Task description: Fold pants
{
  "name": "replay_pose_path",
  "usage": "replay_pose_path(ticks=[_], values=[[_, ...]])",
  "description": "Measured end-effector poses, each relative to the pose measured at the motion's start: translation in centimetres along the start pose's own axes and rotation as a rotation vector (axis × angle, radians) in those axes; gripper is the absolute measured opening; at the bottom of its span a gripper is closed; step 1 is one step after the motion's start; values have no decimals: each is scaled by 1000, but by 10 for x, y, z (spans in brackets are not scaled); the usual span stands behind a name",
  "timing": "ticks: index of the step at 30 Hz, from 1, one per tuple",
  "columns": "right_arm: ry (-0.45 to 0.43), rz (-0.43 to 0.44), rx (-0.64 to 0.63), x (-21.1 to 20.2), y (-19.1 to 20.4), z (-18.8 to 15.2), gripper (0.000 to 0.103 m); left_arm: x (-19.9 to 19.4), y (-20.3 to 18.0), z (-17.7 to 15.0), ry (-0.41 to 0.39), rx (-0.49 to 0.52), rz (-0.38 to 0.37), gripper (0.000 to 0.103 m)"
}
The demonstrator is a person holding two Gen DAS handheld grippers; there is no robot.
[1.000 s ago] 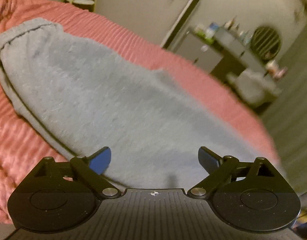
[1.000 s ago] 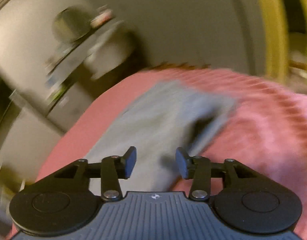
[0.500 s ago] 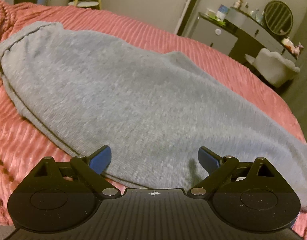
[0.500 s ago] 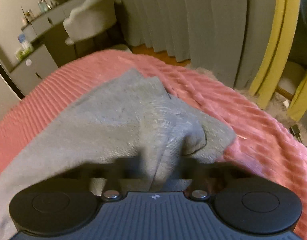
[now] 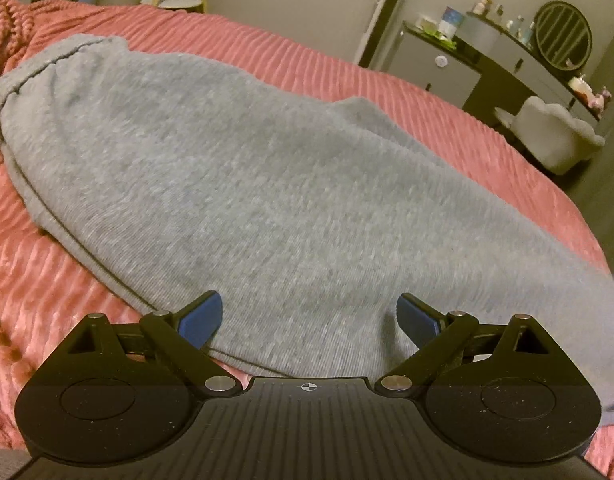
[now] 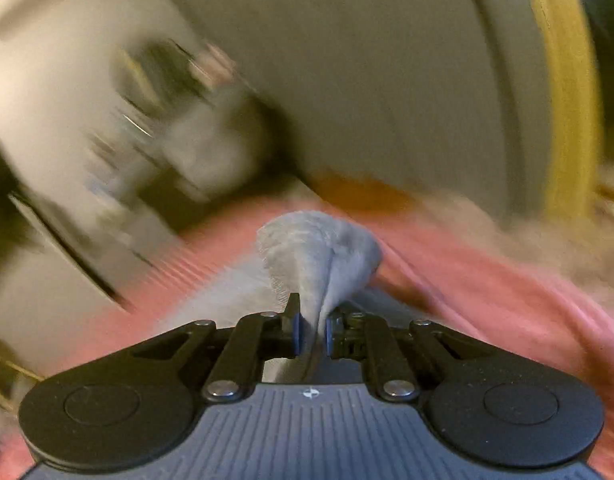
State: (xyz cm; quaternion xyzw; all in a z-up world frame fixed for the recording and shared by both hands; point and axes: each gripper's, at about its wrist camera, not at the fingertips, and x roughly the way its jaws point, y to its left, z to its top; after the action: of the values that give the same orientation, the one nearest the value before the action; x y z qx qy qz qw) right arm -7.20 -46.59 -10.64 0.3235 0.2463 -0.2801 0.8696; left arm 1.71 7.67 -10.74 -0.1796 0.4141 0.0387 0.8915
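Note:
Grey sweatpants [image 5: 247, 184] lie folded lengthwise on a pink ribbed bedspread [image 5: 291, 56], waistband at the far left. My left gripper [image 5: 310, 316] is open and empty, low over the near edge of the pants. My right gripper [image 6: 312, 330] is shut on a bunched end of the grey pants [image 6: 319, 256] and holds it lifted above the bedspread [image 6: 487, 280]. The right wrist view is motion-blurred.
A dresser [image 5: 459, 64] with bottles and a round mirror [image 5: 563, 36] stands beyond the bed's far right, with a pale chair [image 5: 555, 140] beside it. Grey curtains [image 6: 387, 80] and a yellow frame [image 6: 567, 100] are behind the right gripper.
My right gripper has closed on the end of the pants and lifted it. My left gripper has stayed open and the view has barely shifted.

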Motion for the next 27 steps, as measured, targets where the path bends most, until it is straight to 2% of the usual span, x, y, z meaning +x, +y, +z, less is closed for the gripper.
replay_pose_path(ticks=[1, 2, 4, 8, 9, 10, 12, 14, 17, 19, 20, 22, 23, 26, 27], values=[[105, -100, 9, 19, -15, -11, 24, 0, 1, 0, 2, -2, -1, 98], [136, -126, 43, 23, -28, -17, 22, 1, 1, 0, 3, -4, -2, 98], [62, -74, 140, 7, -41, -19, 21, 1, 2, 0, 4, -5, -1, 98], [-5, -64, 122, -15, -32, -11, 22, 3, 0, 0, 7, 9, 11, 98], [2, -56, 118, -11, -31, -13, 26, 3, -1, 0, 7, 13, 14, 98], [22, -46, 118, -7, -33, -12, 40, 3, -1, 0, 8, 16, 17, 98], [67, -51, 115, 0, -36, -16, 50, 3, -2, 0, 7, 18, 17, 98], [84, -131, 80, 0, -30, -22, 50, 1, -1, 0, 9, 15, 14, 98], [-9, -288, 24, -22, -22, -23, 50, 1, -1, 0, 11, 12, 13, 98], [-57, -328, -8, -37, -16, -16, 50, 2, -2, 0, 14, 18, 19, 98], [-88, -314, -29, -41, -10, -8, 52, 2, -3, 0, 15, 23, 21, 98], [-139, -241, -59, -54, -1, 3, 69, 3, -4, -1, 15, 28, 23, 99], [-143, -194, -59, -53, 3, 8, 72, 3, -4, -1, 15, 29, 22, 99], [-86, -57, -47, -35, 11, 22, 70, 4, -4, 0, 16, 28, 20, 99], [-59, -1, -45, -27, 13, 22, 65, 4, -4, 0, 16, 28, 20, 100]])
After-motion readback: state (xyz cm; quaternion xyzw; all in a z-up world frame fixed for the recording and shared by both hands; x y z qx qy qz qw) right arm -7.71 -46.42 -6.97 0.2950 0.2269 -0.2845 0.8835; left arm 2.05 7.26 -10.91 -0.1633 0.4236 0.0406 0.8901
